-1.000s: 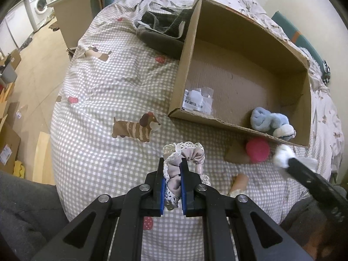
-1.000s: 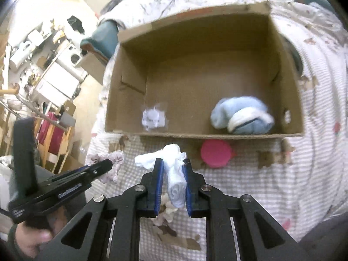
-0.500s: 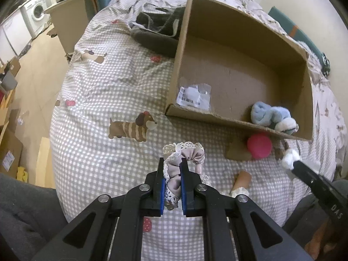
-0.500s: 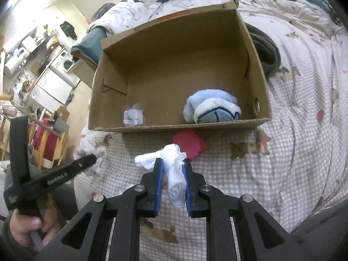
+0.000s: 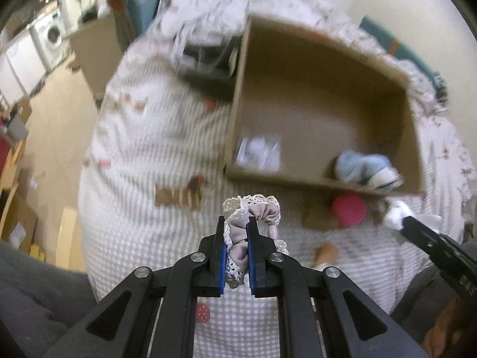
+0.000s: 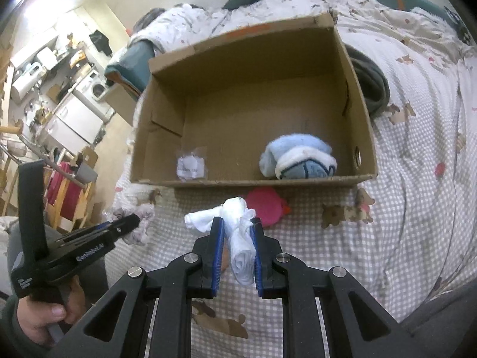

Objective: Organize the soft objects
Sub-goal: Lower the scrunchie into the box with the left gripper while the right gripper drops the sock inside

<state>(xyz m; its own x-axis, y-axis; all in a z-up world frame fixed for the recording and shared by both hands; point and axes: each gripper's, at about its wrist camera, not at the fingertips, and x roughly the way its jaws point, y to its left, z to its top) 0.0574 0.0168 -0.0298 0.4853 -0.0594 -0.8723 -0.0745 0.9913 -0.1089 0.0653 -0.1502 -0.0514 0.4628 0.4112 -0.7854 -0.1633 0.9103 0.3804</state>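
Left gripper (image 5: 235,232) is clamped on a mauve lace-trimmed fabric scrunchie (image 5: 256,213); right gripper (image 6: 237,232) is clamped on a rolled white cloth (image 6: 238,238). Both are held above the checked bedspread (image 6: 402,223), near the open brown cardboard box (image 6: 167,104) containing a rolled pale blue sock bundle (image 6: 298,159).

The box (image 6: 253,113) was plain brown cardboard, matt and slightly fibrous, with a raw cut rim. In it lay a fleecy blue cloth roll (image 6: 298,159) and a crinkled clear plastic bag (image 6: 191,165) holding a paper label. The bedspread (image 6: 402,208) at lower right was soft woven check cotton. The scrunchie (image 5: 253,217) was gathered satin-like fabric (faintly shiny) edged with rough crocheted lace. The sock (image 6: 238,235) was smooth white knit. Both grippers, left (image 5: 236,256) and right (image 6: 236,256), were matt black plastic with blue rubbery pads and bright metal screws. The pink lid (image 6: 266,205) looked like smooth plastic.
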